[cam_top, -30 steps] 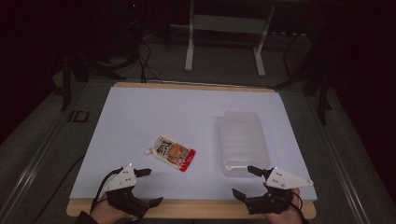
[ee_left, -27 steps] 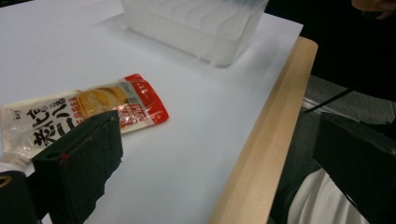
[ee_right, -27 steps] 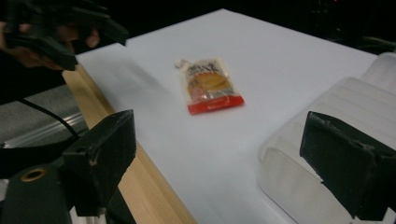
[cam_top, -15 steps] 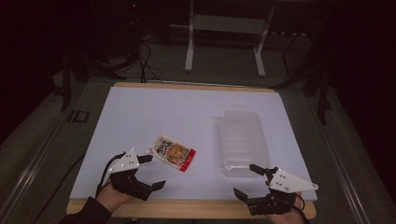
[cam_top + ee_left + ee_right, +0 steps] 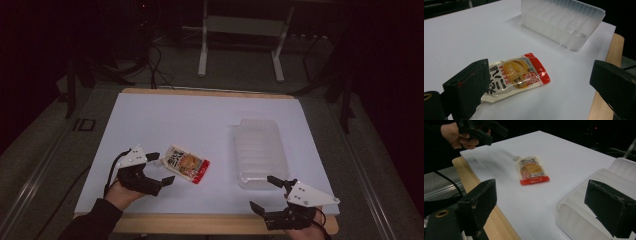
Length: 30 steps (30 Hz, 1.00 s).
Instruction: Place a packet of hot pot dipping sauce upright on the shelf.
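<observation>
Sachet (image 5: pixel 186 164) lay lower left of centre on the bench (image 5: pixel 200 125), just before your left gripper's (image 5: pixel 161 168) wide jaws; that gripper had advanced toward it. Your right gripper (image 5: pixel 265 194) stayed wide.

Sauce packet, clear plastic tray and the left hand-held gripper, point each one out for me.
sauce packet (image 5: pixel 186 164), high view, middle of its printed face
clear plastic tray (image 5: pixel 260 152), high view, ribbed middle
left hand-held gripper (image 5: pixel 161 168), high view, midway between its open fingertips
</observation>
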Motion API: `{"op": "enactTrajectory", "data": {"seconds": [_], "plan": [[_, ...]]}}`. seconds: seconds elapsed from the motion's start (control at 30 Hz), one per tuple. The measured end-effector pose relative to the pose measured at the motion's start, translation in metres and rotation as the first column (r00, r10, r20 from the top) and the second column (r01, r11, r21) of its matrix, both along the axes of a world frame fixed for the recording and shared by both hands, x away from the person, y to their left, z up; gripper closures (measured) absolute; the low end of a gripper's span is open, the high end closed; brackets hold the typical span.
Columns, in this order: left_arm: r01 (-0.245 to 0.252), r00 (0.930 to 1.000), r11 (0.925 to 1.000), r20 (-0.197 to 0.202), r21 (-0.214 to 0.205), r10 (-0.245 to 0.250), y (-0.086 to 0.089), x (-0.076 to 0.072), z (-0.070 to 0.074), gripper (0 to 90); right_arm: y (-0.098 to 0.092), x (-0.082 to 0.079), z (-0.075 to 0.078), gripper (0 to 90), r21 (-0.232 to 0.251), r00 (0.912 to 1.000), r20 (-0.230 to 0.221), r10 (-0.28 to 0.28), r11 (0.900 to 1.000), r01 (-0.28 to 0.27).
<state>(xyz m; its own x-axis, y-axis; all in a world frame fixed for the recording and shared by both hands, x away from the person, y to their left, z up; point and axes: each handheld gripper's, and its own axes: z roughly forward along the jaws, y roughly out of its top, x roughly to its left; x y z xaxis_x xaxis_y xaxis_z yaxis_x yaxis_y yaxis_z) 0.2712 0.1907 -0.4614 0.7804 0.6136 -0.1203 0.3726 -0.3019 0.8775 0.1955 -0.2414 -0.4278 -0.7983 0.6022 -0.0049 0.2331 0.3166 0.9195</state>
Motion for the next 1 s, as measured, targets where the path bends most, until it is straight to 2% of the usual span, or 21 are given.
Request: {"op": "enactTrajectory", "data": {"seconds": [0.17, 0.3, 0.47, 0.5, 0.6, 0.73, 0.77, 0.9, 0.93, 1.0], "plan": [[-0.021, 0.9998, 0.9998, 0.000, 0.005, 0.021, 0.002, 0.011, 0.000, 3.7, 0.001, 0.000, -0.001, 10.8, -0.004, 1.0000, 0.004, 0.008, 1.0000, -0.008], [-0.059, 0.9983, 0.9981, 0.006, 0.017, 0.058, 0.003, 0.021, 0.000, 3.7, 0.001, 0.000, -0.001, 10.8, -0.006, 1.0000, 0.005, 0.004, 1.0000, -0.004], [-0.093, 0.9957, 0.9953, 0.009, 0.027, 0.093, 0.001, 0.034, -0.001, 6.8, 0.000, 0.002, -0.002, 10.8, -0.001, 1.0000, -0.008, 0.000, 1.0000, 0.000], [-0.095, 0.9955, 0.9950, 0.009, 0.030, 0.095, 0.001, 0.036, -0.001, 10.1, 0.000, 0.002, -0.003, 10.8, -0.003, 1.0000, -0.004, -0.002, 1.0000, 0.002], [-0.117, 0.9932, 0.9925, 0.002, 0.035, 0.117, 0.000, 0.045, -0.001, 12.7, 0.000, 0.003, -0.003, 10.8, -0.004, 1.0000, -0.003, -0.002, 1.0000, 0.002], [-0.170, 0.9853, 0.9837, -0.007, 0.059, 0.171, -0.002, 0.055, -0.004, 15.6, 0.000, 0.003, -0.003, 10.8, -0.004, 1.0000, -0.005, -0.001, 1.0000, 0.001], [-0.172, 0.9847, 0.9835, -0.018, 0.057, 0.173, -0.002, 0.058, -0.005, 18.5, 0.000, 0.003, -0.004, 10.8, -0.004, 1.0000, -0.005, -0.004, 1.0000, 0.004], [-0.210, 0.9765, 0.9728, -0.027, 0.097, 0.214, -0.003, 0.067, -0.012, 25.1, 0.000, 0.004, -0.004, 10.8, -0.008, 0.9999, -0.013, -0.003, 1.0000, 0.003], [-0.213, 0.9756, 0.9726, -0.036, 0.094, 0.217, -0.003, 0.069, -0.014, 29.6, 0.000, 0.004, -0.004, 10.8, -0.008, 0.9999, -0.012, -0.003, 1.0000, 0.003], [-0.231, 0.9698, 0.9666, -0.052, 0.110, 0.238, -0.002, 0.073, -0.018, 33.9, 0.000, 0.003, -0.004, 11.1, -0.008, 0.9999, -0.014, -0.001, 1.0000, 0.001]]}}
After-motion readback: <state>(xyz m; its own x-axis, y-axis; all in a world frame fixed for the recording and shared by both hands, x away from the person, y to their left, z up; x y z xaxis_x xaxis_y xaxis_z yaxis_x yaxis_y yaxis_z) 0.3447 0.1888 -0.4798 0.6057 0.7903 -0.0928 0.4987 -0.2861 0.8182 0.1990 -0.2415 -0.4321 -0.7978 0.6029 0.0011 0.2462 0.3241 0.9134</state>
